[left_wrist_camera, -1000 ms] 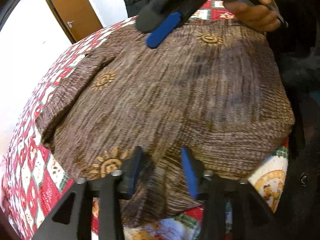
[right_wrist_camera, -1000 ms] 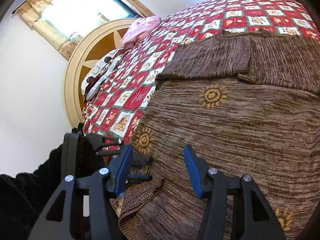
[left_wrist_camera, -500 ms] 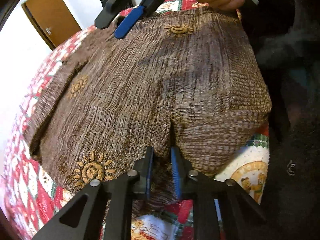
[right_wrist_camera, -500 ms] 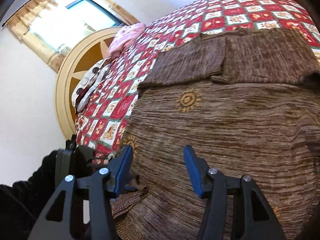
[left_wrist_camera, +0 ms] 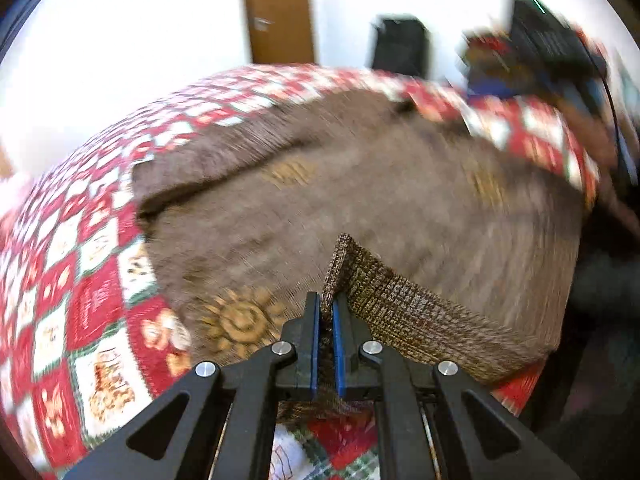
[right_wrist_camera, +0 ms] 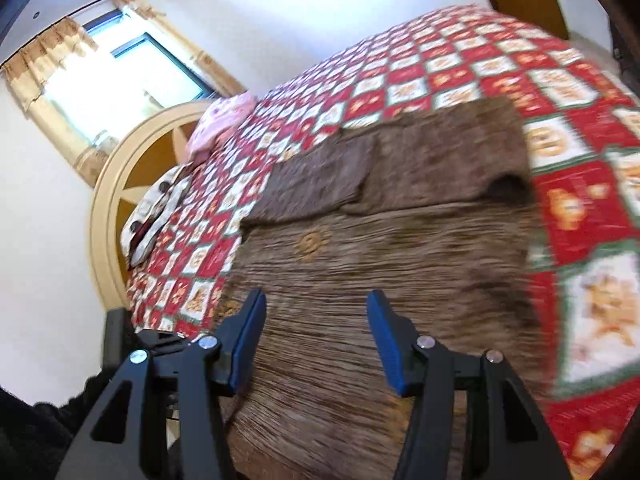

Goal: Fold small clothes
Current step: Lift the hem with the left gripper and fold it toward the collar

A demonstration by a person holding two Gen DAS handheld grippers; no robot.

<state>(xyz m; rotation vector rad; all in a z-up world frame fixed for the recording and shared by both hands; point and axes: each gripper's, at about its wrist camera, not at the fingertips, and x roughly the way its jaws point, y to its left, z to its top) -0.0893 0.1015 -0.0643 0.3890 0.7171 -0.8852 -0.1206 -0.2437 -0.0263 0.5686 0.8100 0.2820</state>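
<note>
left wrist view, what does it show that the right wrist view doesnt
Only the left wrist view: the left gripper shut on the sweater's hem, lifting it, and a black bag by the wall.
Only the right wrist view: the right gripper open above the sweater, nothing between its jaws, plus a window, a round headboard and a pink pillow.
Both: the brown sweater spread on the red patchwork quilt.

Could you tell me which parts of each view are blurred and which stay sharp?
Left wrist view: the left gripper and the hem it pinches are sharp, while the quilt and door smear. Right wrist view: the open right gripper is crisp, the sweater streaked, the window glaring white.
</note>
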